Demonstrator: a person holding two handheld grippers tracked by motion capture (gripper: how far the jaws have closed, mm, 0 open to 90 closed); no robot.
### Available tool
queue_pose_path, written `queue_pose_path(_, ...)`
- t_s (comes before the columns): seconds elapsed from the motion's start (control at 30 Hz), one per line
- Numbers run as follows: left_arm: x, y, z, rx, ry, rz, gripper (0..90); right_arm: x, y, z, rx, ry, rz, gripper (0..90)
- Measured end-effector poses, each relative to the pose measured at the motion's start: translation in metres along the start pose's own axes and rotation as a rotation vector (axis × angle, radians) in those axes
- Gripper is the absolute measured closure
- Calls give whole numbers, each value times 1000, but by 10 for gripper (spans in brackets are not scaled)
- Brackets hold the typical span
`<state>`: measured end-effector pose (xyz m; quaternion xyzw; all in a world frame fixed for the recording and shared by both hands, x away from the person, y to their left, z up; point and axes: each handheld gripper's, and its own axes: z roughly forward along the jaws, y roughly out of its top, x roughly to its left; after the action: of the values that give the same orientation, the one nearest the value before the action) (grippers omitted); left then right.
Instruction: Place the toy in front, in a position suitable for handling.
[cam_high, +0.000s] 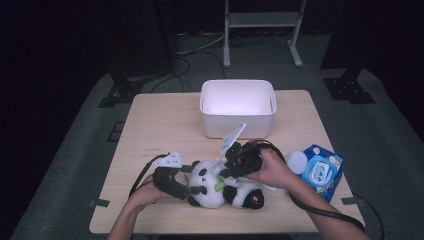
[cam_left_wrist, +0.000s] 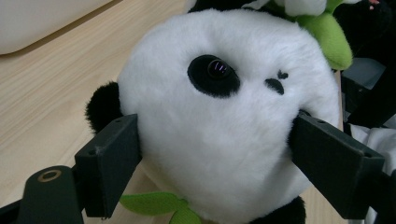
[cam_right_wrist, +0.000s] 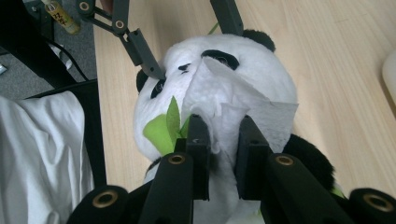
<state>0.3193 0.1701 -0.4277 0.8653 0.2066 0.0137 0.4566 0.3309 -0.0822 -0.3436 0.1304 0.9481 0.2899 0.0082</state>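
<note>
A black-and-white panda plush (cam_high: 212, 192) with green felt leaves lies near the table's front edge. My left gripper (cam_high: 196, 179) is shut on its head: in the left gripper view both jaws press into the white fur of the panda's head (cam_left_wrist: 219, 112) from either side. My right gripper (cam_high: 223, 173) comes from the right and is shut on a white wipe (cam_right_wrist: 233, 102). The wipe is draped over the panda's face (cam_right_wrist: 261, 65), partly covering the muzzle. In the right gripper view the left gripper's fingers (cam_right_wrist: 140, 46) show beside the head.
A white plastic bin (cam_high: 238, 107) stands behind the panda at the table's middle back. A blue pack of wet wipes (cam_high: 320, 171) and a white round lid (cam_high: 297, 161) lie at the right. Bare wood lies to the left and back left.
</note>
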Motion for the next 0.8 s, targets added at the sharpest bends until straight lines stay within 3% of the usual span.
queue_pose_path(0.23, 0, 1, 1, 0, 6, -2, 152, -5, -14, -17, -20, -13, 40, 770)
queue_pose_path(0.43, 1, 1, 0, 1, 11, -1, 151, -9, -49, -38, -49, -20, 112, 765)
queue_pose_path(0.8, 1, 2, 0, 4, 12, 3, 151, -9, -99, -54, -92, -26, 211, 764)
